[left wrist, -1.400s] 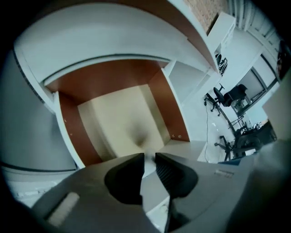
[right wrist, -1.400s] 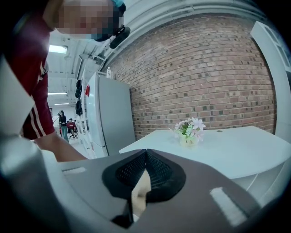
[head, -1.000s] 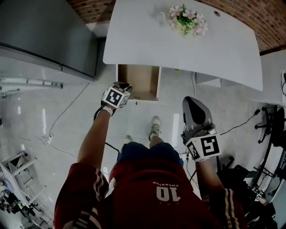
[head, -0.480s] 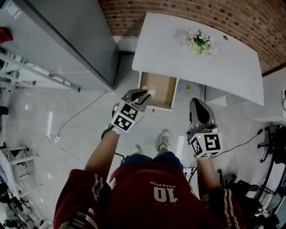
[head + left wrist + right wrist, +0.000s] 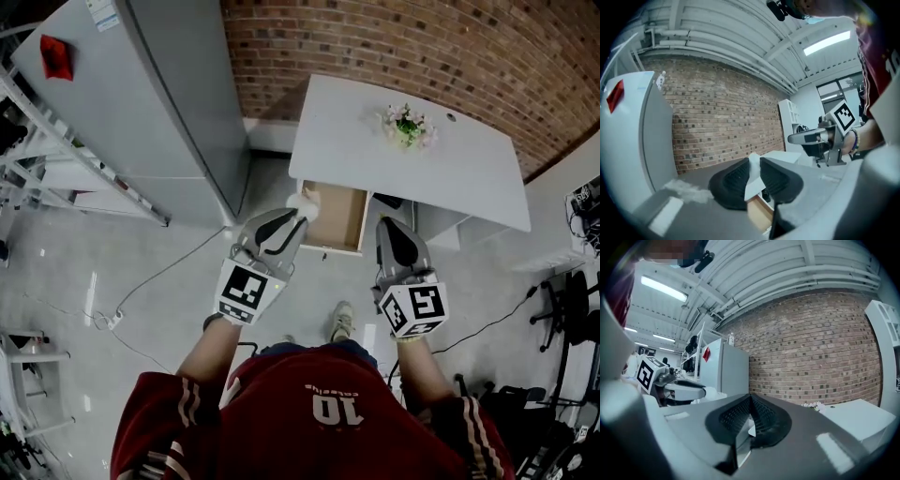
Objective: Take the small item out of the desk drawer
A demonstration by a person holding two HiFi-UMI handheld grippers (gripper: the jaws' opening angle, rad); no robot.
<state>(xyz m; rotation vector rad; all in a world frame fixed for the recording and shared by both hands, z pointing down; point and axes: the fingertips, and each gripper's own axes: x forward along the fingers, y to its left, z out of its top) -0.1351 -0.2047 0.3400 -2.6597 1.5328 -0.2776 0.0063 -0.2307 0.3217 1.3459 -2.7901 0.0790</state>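
Note:
My left gripper (image 5: 298, 212) is raised in front of the open wooden drawer (image 5: 336, 220) of the white desk (image 5: 422, 173), shut on a small white item (image 5: 304, 199). In the left gripper view the white item (image 5: 753, 177) sits pinched between the two dark pads, with my left gripper (image 5: 754, 168) pointing at the brick wall. My right gripper (image 5: 387, 227) hovers to the right of the drawer, level with the left one. Its jaws meet at the tips in the right gripper view, so my right gripper (image 5: 750, 405) is shut and holds nothing.
A small bunch of pink and white flowers (image 5: 407, 125) stands on the desk. A tall grey cabinet (image 5: 159, 103) stands left of the desk against the brick wall (image 5: 422, 47). Cables (image 5: 150, 281) trail over the floor, and a chair base (image 5: 562, 319) is at right.
My left gripper has come up out of the drawer with the white item and now points level. The right gripper has risen too. The head view has swung up toward the wall.

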